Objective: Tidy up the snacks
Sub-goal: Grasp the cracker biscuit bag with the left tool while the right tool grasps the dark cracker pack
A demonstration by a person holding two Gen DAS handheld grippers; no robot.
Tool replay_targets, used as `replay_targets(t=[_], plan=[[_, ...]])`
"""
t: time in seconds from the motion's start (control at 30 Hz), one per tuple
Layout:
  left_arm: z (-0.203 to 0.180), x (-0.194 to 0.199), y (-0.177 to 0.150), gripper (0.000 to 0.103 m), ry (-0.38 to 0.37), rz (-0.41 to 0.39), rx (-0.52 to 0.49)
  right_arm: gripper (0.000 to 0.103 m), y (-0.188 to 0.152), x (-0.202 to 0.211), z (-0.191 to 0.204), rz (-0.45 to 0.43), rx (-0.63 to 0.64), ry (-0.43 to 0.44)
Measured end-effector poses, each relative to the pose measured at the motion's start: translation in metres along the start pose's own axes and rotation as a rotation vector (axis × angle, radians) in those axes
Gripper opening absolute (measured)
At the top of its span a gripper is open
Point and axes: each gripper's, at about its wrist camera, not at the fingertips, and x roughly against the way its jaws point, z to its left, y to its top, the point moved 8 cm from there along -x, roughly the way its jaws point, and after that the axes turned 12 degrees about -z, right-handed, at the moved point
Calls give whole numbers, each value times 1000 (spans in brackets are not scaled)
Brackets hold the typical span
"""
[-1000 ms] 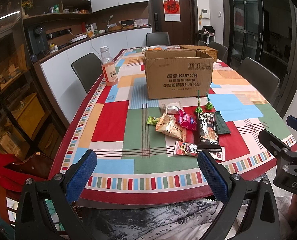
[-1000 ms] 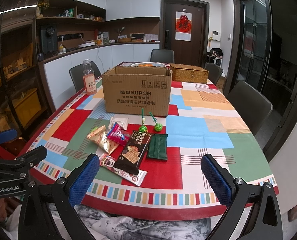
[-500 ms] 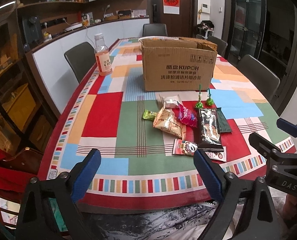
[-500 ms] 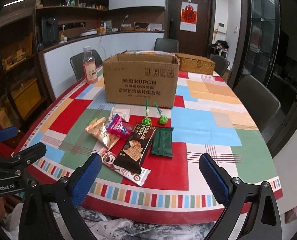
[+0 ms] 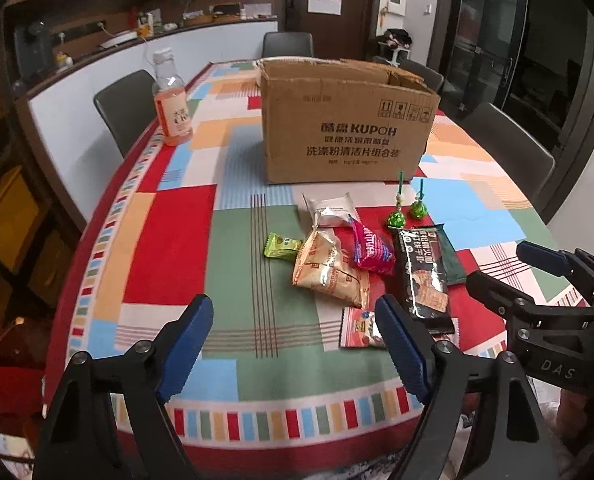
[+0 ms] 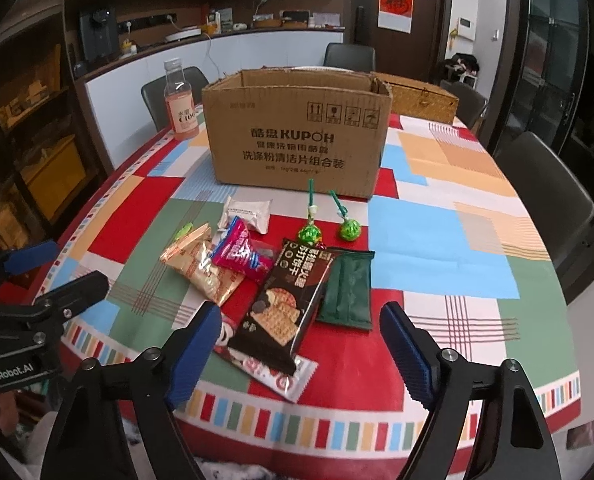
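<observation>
Several snack packets lie on the patchwork tablecloth in front of an open cardboard box (image 5: 347, 124) (image 6: 297, 136): a black biscuit pack (image 6: 289, 304) (image 5: 423, 276), a dark green pack (image 6: 349, 290), a beige pack (image 5: 329, 270) (image 6: 203, 270), a pink pack (image 6: 243, 256) (image 5: 371, 248), a white pack (image 6: 249, 212), a small lime pack (image 5: 281, 244) and two green lollipops (image 6: 329, 228). My left gripper (image 5: 293, 344) is open and empty above the table's near edge, left of the pile. My right gripper (image 6: 301, 352) is open and empty, over the near end of the black pack.
A bottle of pink drink (image 5: 171, 104) (image 6: 181, 100) stands at the table's left edge. A wicker basket (image 6: 417, 98) sits behind the box. Dark chairs (image 6: 545, 196) surround the table. A red-and-white flat packet (image 6: 281, 372) lies under the black pack.
Both grippers have moved forward and lower toward the snack pile. Both stay open. No snack has moved.
</observation>
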Motion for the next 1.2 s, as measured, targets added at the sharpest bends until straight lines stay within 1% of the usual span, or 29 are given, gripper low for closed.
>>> replay_targets(t=[0.07, 0.13, 0.33, 0.43, 0.5, 0.6, 0.73, 0.8, 0.97, 1.17, 1.2], plan=[[2, -13, 0, 83, -9, 16, -4, 79, 0, -12, 3, 31, -3, 12], [4, -25, -2, 81, -19, 35, -6, 77, 0, -23, 7, 59, -2, 27], [1, -57, -10, 74, -102, 87, 6, 74, -7, -52, 10, 148, -18, 53], [0, -72, -12, 74, -115, 110, -10, 72, -13, -65, 9, 191, -35, 54], [-1, -80, -13, 74, -118, 125, -26, 70, -18, -73, 9, 225, -49, 57], [-4, -92, -16, 71, -154, 150, -26, 68, -23, -84, 8, 262, -64, 49], [-7, -104, -19, 68, -207, 178, 5, 68, -25, -91, 9, 286, -62, 39], [-8, -109, -20, 65, -221, 190, 17, 68, -24, -94, 11, 288, -53, 33], [-10, -117, -18, 65, -255, 200, 42, 66, -24, -103, 9, 303, -53, 18], [-17, -127, -16, 60, -290, 209, 55, 60, -30, -109, 6, 333, -78, 24], [-19, -128, -15, 58, -297, 209, 56, 58, -31, -110, 5, 338, -84, 28]])
